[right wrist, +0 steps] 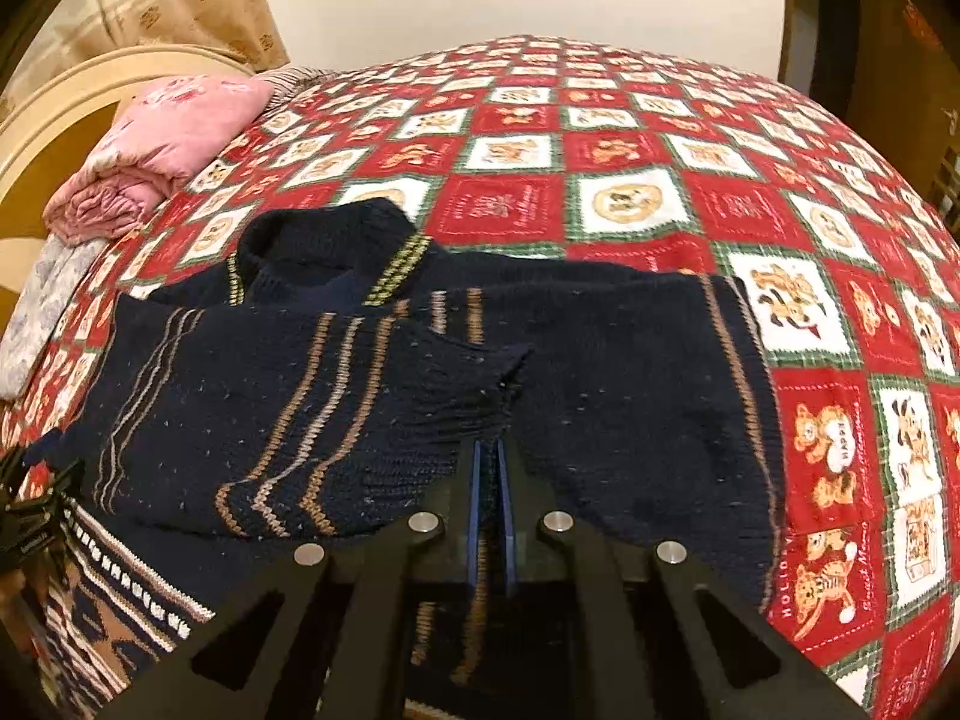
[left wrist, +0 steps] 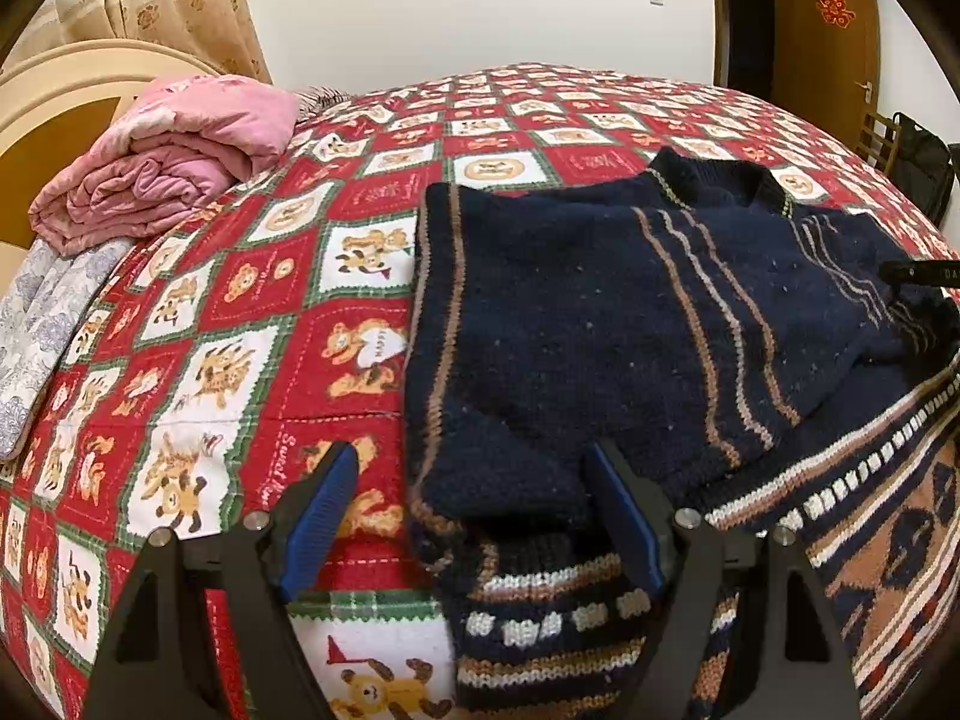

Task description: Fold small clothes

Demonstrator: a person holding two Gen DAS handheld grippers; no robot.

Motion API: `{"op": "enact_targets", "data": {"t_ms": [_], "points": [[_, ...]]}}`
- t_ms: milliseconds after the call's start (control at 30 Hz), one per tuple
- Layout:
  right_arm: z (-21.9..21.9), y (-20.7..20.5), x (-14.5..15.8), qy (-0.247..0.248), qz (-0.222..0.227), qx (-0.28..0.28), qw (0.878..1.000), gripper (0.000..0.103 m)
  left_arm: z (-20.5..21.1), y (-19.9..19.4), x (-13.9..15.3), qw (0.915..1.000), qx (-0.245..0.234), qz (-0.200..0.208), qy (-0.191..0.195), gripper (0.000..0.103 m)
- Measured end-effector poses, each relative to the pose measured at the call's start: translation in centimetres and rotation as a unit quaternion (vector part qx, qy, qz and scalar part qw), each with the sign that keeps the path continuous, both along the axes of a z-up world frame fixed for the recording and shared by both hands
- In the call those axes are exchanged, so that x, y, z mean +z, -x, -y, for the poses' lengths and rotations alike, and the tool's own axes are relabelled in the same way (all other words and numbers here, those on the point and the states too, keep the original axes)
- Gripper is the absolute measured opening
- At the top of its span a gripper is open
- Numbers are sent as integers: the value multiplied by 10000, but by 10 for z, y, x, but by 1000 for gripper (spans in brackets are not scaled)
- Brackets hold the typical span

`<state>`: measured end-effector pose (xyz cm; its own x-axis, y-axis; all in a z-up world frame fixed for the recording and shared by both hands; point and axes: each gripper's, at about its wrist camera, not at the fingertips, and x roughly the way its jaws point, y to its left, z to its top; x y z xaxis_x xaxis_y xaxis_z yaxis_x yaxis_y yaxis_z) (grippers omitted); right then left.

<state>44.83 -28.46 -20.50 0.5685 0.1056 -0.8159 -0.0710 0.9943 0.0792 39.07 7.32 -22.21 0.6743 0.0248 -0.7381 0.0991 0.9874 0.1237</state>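
Nearest the left-wrist lens, the left gripper (left wrist: 474, 516) stands with its jaws spread wide; the sweater (left wrist: 600, 324) has its striped cuff and sleeve end lying between them, against the right-hand blue pad (left wrist: 624, 522), while the other pad is over bare quilt. Dark navy with tan and cream stripes, the sweater is spread flat on the bed quilt (left wrist: 252, 312) (red and white squares with bears), its collar on the far side. At the sweater's near edge, the right gripper (right wrist: 491, 468) has its jaws pressed together, pinching a puckered fold of the knit. Beyond the sweater's far left, a folded pink blanket (left wrist: 168, 156) sits by the headboard (left wrist: 54, 114).
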Motion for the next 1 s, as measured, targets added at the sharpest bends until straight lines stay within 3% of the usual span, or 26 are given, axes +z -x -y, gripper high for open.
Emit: {"op": "enact_targets", "data": {"t_ms": [200, 300, 433, 700, 800, 900, 1000], "points": [[1, 2, 5, 23, 139, -97, 9999, 4, 2, 4, 6, 10000, -31, -32, -57, 81], [6, 2, 5, 57, 153, -167, 9997, 4, 1, 8, 12, 9999, -93, 61, -49, 90], [10, -3, -9, 101, -4, -136, 9999, 4, 7, 6, 0, 9994, -241, -87, -237, 91], [21, -3, -9, -290, -197, -71, 9994, 8, -6, 5, -10, 9989, -71, -398, 242, 101], [21, 1, -1, -229, -352, -43, 9991, 17, -9, 7, -9, 9985, 61, -439, 326, 101], [24, 16, 5, -313, -355, 43, 9989, 45, -7, 21, -4, 9992, 143, -330, 183, 101], [22, 32, 5, -159, -301, 261, 9991, 48, -7, 37, -4, 9990, 154, -343, 228, 100]]}}
